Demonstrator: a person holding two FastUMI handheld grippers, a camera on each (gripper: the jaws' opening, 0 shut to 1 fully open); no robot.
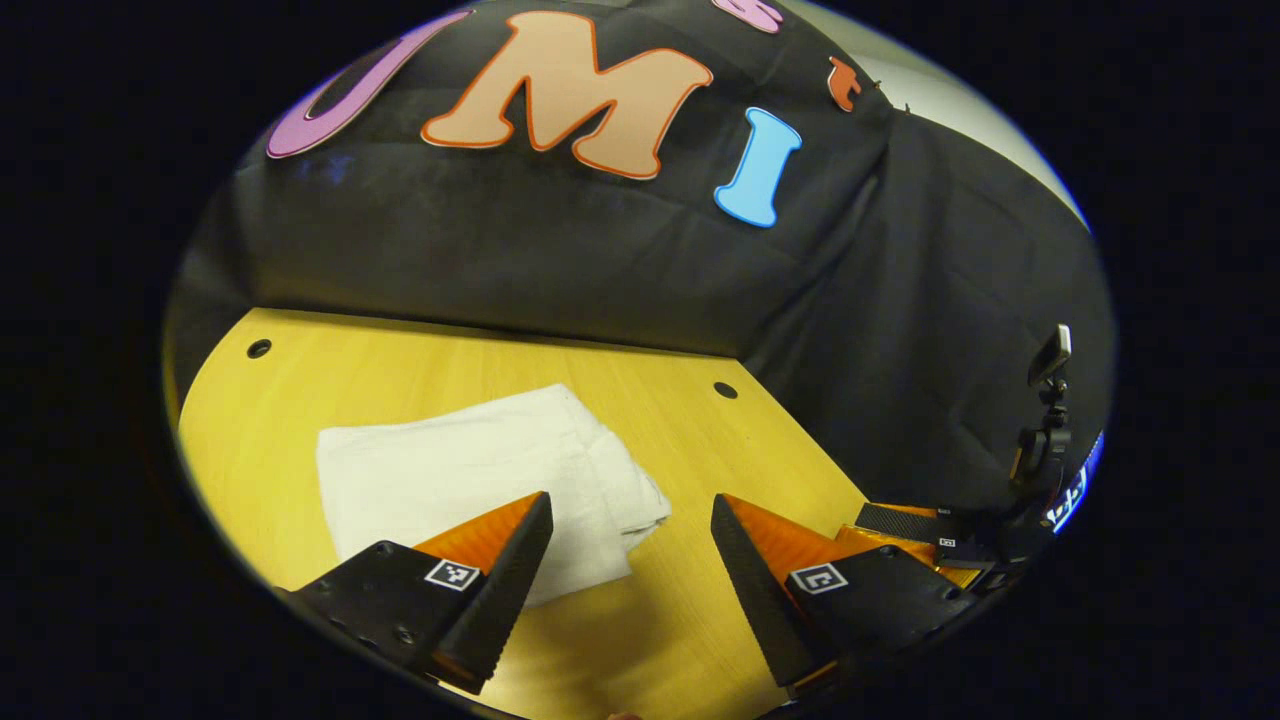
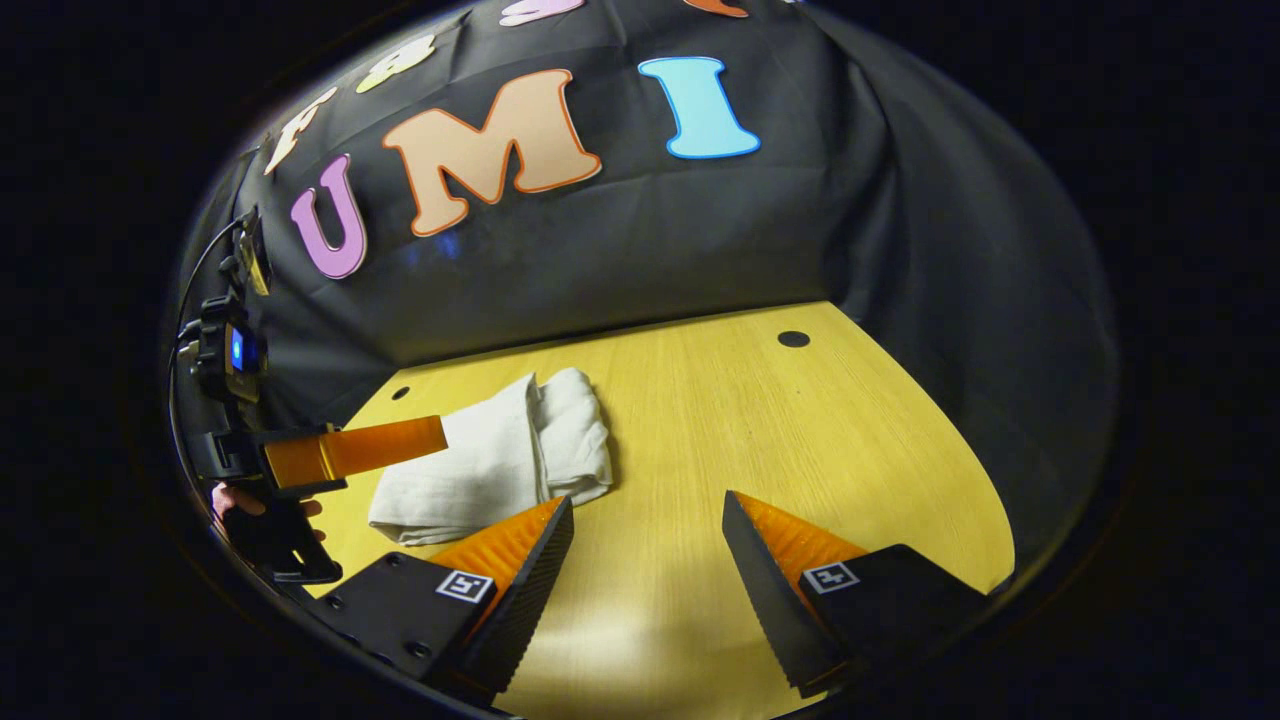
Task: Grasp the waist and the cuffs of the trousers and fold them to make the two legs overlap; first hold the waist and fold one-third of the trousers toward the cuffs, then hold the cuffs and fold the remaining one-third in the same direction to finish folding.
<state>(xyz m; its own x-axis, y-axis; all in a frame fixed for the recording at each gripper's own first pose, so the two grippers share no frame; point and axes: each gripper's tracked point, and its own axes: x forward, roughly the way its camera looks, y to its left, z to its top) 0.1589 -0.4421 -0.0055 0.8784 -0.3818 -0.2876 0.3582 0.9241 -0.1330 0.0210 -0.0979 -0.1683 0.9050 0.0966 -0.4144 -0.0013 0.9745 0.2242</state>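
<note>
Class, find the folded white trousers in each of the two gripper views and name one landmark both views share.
Left gripper view: folded white trousers lie lower left of centre, just beyond the left finger.
Right gripper view: the trousers lie left of centre, above the left finger.
Shared landmark: the wooden table with its round holes.

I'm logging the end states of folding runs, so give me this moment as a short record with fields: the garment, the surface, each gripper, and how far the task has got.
garment: white trousers, folded into a compact layered bundle, lying flat
surface: yellow wooden table with small round holes
left gripper: open, holding nothing, above the table with one finger over the bundle's near edge
right gripper: open, holding nothing, above bare table beside the bundle
contact: neither gripper grips the cloth
task stage: the folding looks finished; both grippers free of the bundle
</note>
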